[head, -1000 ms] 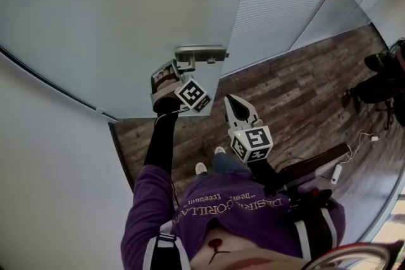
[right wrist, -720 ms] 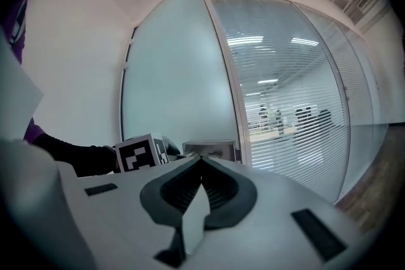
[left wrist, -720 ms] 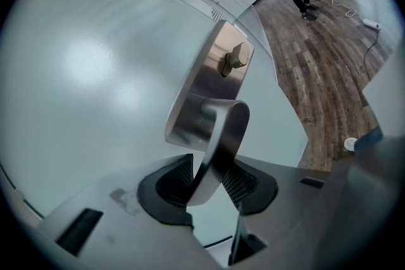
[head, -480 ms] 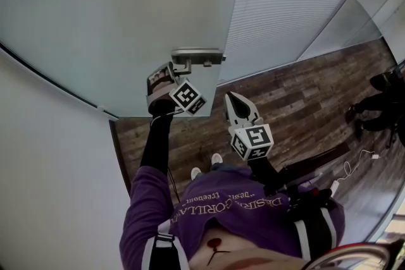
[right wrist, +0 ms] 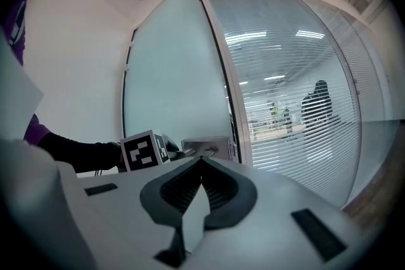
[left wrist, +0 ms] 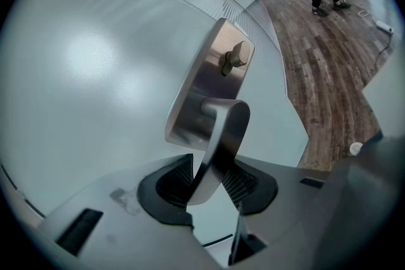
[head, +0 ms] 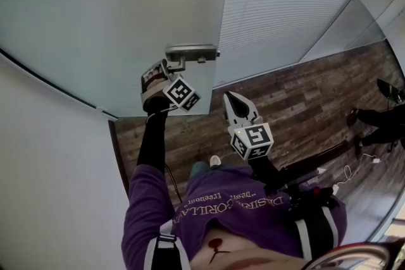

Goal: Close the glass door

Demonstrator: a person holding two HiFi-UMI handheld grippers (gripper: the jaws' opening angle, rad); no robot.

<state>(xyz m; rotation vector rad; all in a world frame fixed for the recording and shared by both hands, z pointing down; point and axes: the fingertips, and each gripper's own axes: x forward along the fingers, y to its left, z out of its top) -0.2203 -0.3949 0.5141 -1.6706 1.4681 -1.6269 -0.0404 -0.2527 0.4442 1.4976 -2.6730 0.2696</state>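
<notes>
**Head view.** The door [head: 114,16], frosted glass, fills the far left of the scene. Its free edge stands just right of the handle [head: 190,52]. The left gripper [head: 169,69] is at the handle's left end, with the left arm stretched almost straight and the gripper tilted somewhat down. The right gripper [head: 229,98] hangs to the right of the handle and nearer, apart from the door, above the wooden floor [head: 297,98].

**Left gripper view.** The handle [left wrist: 221,136] runs lengthwise from its plate [left wrist: 196,92] toward the left gripper [left wrist: 209,183] and passes between the jaws. The pads bear on both of its flat sides, so the jaws are set narrow and clamped on the handle.

**Right gripper view.** The right gripper [right wrist: 201,164] has its jaws closed tip to tip with nothing between them. The handle [right wrist: 204,147] lies ahead, beyond the tips and untouched. The slatted glass [right wrist: 297,104] stands to the right of the door [right wrist: 171,73].

**Assessment.** The left hand is the working hand, and the coming move depends on carrying the gripped handle with the door's swing. The door appears not fully home, though the gap at its edge is poorly shown.
</notes>
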